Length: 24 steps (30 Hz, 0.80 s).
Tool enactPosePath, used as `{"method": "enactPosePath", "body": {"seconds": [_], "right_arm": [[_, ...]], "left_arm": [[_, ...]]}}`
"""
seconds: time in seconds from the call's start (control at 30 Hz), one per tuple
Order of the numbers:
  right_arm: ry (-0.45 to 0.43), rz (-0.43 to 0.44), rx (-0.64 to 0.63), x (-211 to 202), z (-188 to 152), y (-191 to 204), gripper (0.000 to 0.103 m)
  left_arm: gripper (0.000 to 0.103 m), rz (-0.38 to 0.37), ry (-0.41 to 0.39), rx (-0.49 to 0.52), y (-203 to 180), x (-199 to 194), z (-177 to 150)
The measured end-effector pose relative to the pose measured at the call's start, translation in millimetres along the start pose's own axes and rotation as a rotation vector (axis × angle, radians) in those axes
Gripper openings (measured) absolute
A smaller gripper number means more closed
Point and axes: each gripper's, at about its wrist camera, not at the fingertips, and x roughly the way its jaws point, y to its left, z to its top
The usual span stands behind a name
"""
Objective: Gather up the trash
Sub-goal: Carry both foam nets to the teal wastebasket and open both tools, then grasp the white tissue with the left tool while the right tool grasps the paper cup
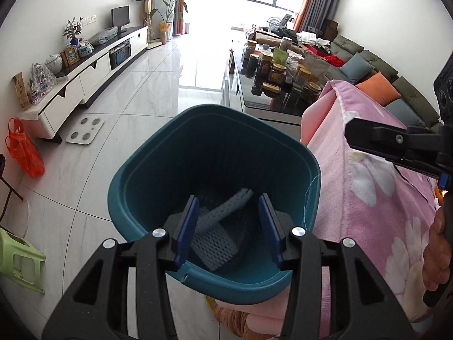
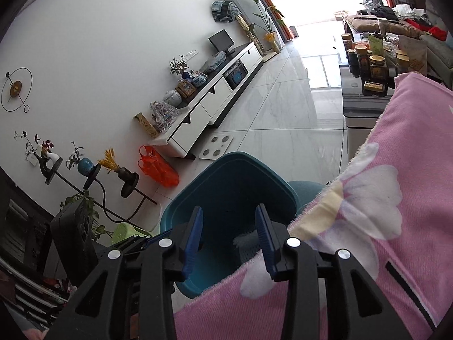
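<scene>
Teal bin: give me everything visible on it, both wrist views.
The teal bin is a rounded-square plastic wastebasket with a thick rolled rim and a darker, finely textured inner wall. It stands upright on the pale tiled floor, hard against the pink floral blanket. Pale grey foam netting lies inside at the bottom. The open left gripper hovers over its mouth, empty. In the right wrist view the blanket's edge hides the near rim.

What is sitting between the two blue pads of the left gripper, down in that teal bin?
In the left wrist view, grey foam netting lies at the bottom of the teal bin, seen through the open left gripper, which is not touching it.
</scene>
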Motion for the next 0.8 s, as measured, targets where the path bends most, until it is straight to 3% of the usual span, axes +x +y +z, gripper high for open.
{"method": "enactPosePath", "body": {"seconds": [0.17, 0.4, 0.53, 0.8], "right_arm": [[-0.073, -0.003, -0.06, -58, -14, 2, 0.048], [-0.169, -0.064, -0.158, -138, -58, -4, 0.053], [-0.24, -0.126, -0.137, -185, -89, -26, 0.053], [-0.363, -0.378, -0.038, -269, -143, -67, 0.053]], "left_arm": [[0.051, -0.013, -0.107, 0.017, -4, -47, -3], [0.053, -0.104, -0.202, 0.089, -43, -109, -21], [0.059, -0.209, -0.223, 0.175, -88, -129, -39], [0.063, -0.449, -0.162, 0.394, -206, -128, -81]]}}
